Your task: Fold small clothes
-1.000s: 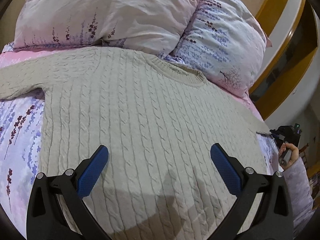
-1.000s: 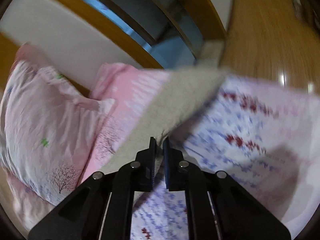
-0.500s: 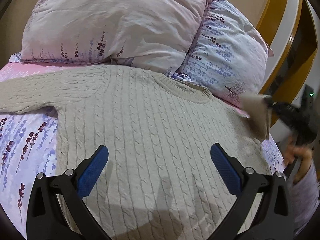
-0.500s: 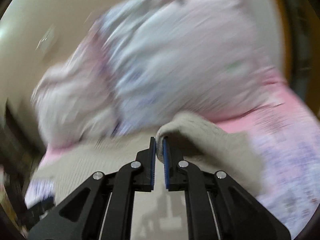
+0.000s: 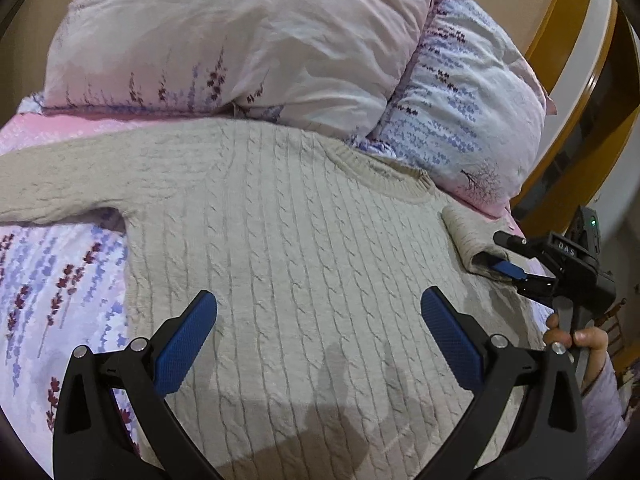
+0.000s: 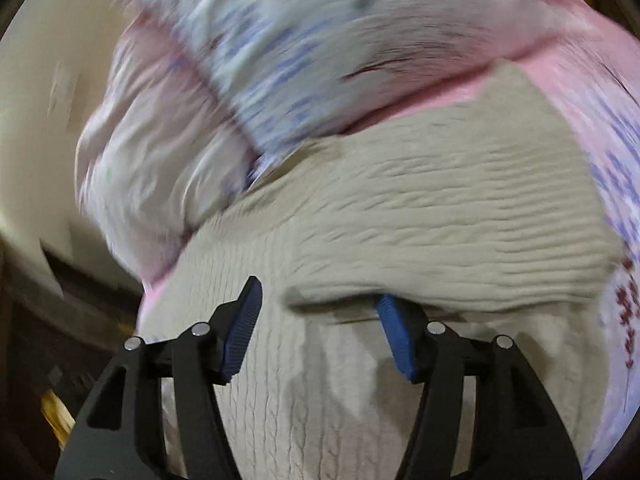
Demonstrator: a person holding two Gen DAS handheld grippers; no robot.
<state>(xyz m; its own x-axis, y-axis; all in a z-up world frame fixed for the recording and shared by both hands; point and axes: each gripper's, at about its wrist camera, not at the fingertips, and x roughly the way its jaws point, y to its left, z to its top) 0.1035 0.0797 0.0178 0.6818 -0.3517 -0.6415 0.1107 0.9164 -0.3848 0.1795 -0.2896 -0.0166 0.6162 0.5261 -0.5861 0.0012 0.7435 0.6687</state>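
Sweater: beige cable-knit sweater [image 5: 304, 264] lies flat, front up, on the floral pink and lilac bed sheet [image 5: 60, 276], its collar towards two floral pillows [image 5: 240, 36].
Left sleeve: stretched out flat across the sheet.
Right sleeve [image 5: 466, 232]: folded in over the sweater's body, its cuff end resting near the collar.
Left tongs [image 5: 319, 328]: blue pads wide apart, hovering over the lower body of the sweater, nothing between them.
Right tongs [image 6: 320, 320]: jaws have just been opening; one pad sits under the sleeve edge, neither pad pressing it.
Person's hand [image 5: 576, 336]: grips the right tongs' handle.
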